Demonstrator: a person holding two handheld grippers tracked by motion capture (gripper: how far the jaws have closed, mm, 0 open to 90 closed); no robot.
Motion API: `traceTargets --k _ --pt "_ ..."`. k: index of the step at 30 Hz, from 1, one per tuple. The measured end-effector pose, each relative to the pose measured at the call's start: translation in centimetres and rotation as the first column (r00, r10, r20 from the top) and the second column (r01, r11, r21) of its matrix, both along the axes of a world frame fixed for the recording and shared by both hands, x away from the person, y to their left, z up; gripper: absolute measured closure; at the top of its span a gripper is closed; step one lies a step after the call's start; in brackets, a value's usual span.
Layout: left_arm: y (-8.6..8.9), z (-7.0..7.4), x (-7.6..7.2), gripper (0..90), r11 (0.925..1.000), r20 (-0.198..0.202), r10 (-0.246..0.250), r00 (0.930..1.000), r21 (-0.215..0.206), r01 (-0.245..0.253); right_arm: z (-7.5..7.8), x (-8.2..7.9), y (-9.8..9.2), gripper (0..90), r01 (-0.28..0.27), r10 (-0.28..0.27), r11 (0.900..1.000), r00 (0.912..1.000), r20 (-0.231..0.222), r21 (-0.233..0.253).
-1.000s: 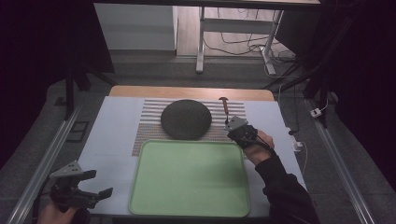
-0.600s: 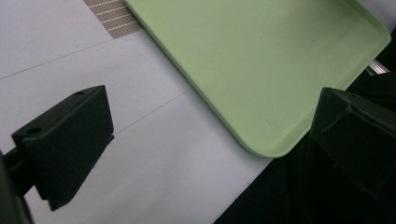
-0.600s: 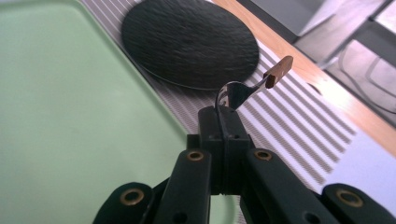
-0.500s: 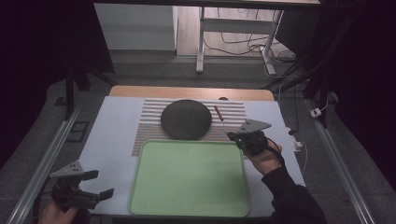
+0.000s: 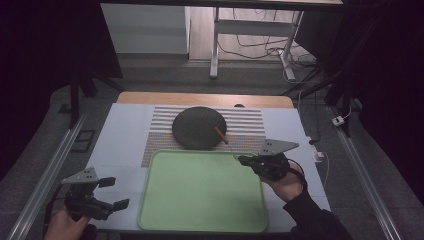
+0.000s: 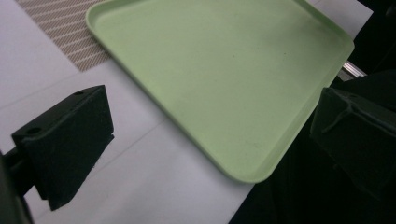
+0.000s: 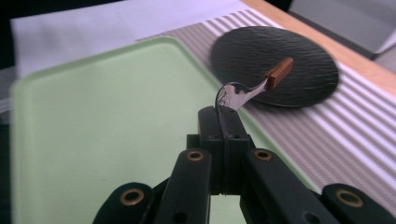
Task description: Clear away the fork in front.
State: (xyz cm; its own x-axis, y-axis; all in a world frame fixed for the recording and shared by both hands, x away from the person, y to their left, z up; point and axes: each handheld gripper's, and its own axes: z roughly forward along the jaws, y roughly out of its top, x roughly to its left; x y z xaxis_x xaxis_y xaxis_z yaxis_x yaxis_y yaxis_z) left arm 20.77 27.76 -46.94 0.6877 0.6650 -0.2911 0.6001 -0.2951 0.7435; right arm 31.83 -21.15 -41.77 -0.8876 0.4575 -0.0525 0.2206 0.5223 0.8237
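The table point(image 5: 125, 135) has a white top; a bare wooden strip point(image 5: 200, 98) runs along its far edge. A grey-and-white striped mat point(image 5: 250, 125) lies flat on the white surface in the far half, centred between the left and right edges. A round black plate point(image 5: 192, 131) sits on the mat, left of the mat's middle. A light green tray point(image 5: 200, 195) lies directly on the table at the near edge, centred; its far rim overlaps the mat's near border. The tray's inside is bare. The white surface shows along the left and right edges.
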Motion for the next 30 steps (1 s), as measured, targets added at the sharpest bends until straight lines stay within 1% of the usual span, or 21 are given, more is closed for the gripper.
traceTargets --k 2,4,5,7,8,11,12,13,14,15,19,21,22,23,25,27,29,30 --pt "-0.5 0.1 0.4 0.0 0.9998 0.01 -0.015 0.9998 -0.016 0.015 -0.1 -0.4 0.2 90.0 -0.027 0.027 0.999 0.9996 -0.012 0.017" --pt "-1.0 0.2 0.8 0.0 0.9988 0.003 -0.036 0.9993 -0.032 0.037 -0.1 -0.8 0.3 90.0 -0.051 0.052 0.998 0.9984 -0.024 0.032" --pt "-1.3 0.3 1.0 0.0 0.9984 -0.001 -0.047 0.9989 -0.032 0.047 -0.1 -1.1 0.4 90.0 -0.064 0.065 0.997 0.9973 -0.033 0.04" --pt "-1.9 0.4 1.4 0.0 0.9972 0.01 -0.07 0.9975 -0.024 0.07 -0.2 -1.5 0.6 90.0 -0.081 0.083 0.995 0.9955 -0.046 0.051" --pt "-2.3 0.5 1.6 0.0 0.9966 0.013 -0.081 0.9967 -0.015 0.081 -0.2 -1.7 0.6 90.0 -0.093 0.097 0.994 0.9936 -0.059 0.058" --pt "-3.2 0.8 2.4 0.0 0.9938 0.032 -0.111 0.9934 -0.011 0.111 -0.3 -2.4 0.9 90.0 -0.124 0.13 0.989 0.988 -0.082 0.078" --pt "-3.5 0.9 2.8 0.0 0.9925 0.029 -0.121 0.9922 -0.016 0.121 -0.4 -2.6 0.9 90.0 -0.133 0.14 0.988 0.9863 -0.087 0.084" --pt "-3.9 1.0 3.1 0.0 0.9909 0.018 -0.133 0.9909 -0.017 0.134 -0.4 -2.8 1.0 90.0 -0.145 0.152 0.986 0.9843 -0.089 0.085" --pt "-4.2 1.1 3.4 0.0 0.9893 0.012 -0.145 0.9894 -0.013 0.145 -0.4 -3.0 1.1 90.0 -0.157 0.165 0.984 0.9818 -0.093 0.088" --pt "-4.6 1.2 3.7 0.0 0.9876 0.015 -0.157 0.9875 -0.006 0.157 -0.4 -3.1 1.1 90.0 -0.164 0.173 0.982 0.9802 -0.097 0.095" --pt "-6.0 1.6 4.7 0.0 0.9797 0.034 -0.2 0.9792 0.024 0.199 -0.5 -3.6 1.4 90.0 -0.203 0.214 0.974 0.9706 -0.11 0.105" --pt "-6.8 1.8 5.2 0.0 0.9756 0.046 -0.216 0.9753 0.049 0.214 -0.6 -3.8 1.5 90.0 -0.221 0.234 0.969 0.9652 -0.117 0.114" --pt "-7.2 1.9 5.4 0.0 0.9733 0.053 -0.225 0.973 0.06 0.222 -0.6 -3.9 1.6 90.0 -0.232 0.245 0.966 0.9622 -0.118 0.113" --pt "-7.5 1.9 5.7 0.0 0.9709 0.059 -0.235 0.9702 0.062 0.231 -0.6 -3.9 1.7 90.0 -0.24 0.254 0.964 0.9595 -0.123 0.118" --pt "-8.2 2.1 6.2 0.0 0.9627 0.067 -0.266 0.9617 0.07 0.261 -0.7 -4.1 1.9 90.0 -0.259 0.274 0.958 0.9531 -0.128 0.125" --pt "-8.9 2.2 6.7 0.0 0.9523 0.075 -0.299 0.9511 0.085 0.293 -0.7 -4.2 2.1 90.0 -0.28 0.297 0.951 0.9454 -0.135 0.128" --pt "-9.7 2.2 7.1 0.0 0.9423 0.082 -0.328 0.9411 0.097 0.32 -0.7 -4.4 2.2 90.0 -0.304 0.322 0.943 0.9357 -0.144 0.135" --pt "-10.1 2.1 7.4 0.0 0.9357 0.083 -0.346 0.9347 0.105 0.337 -0.7 -4.4 2.3 90.0 -0.313 0.333 0.939 0.9311 -0.148 0.142"
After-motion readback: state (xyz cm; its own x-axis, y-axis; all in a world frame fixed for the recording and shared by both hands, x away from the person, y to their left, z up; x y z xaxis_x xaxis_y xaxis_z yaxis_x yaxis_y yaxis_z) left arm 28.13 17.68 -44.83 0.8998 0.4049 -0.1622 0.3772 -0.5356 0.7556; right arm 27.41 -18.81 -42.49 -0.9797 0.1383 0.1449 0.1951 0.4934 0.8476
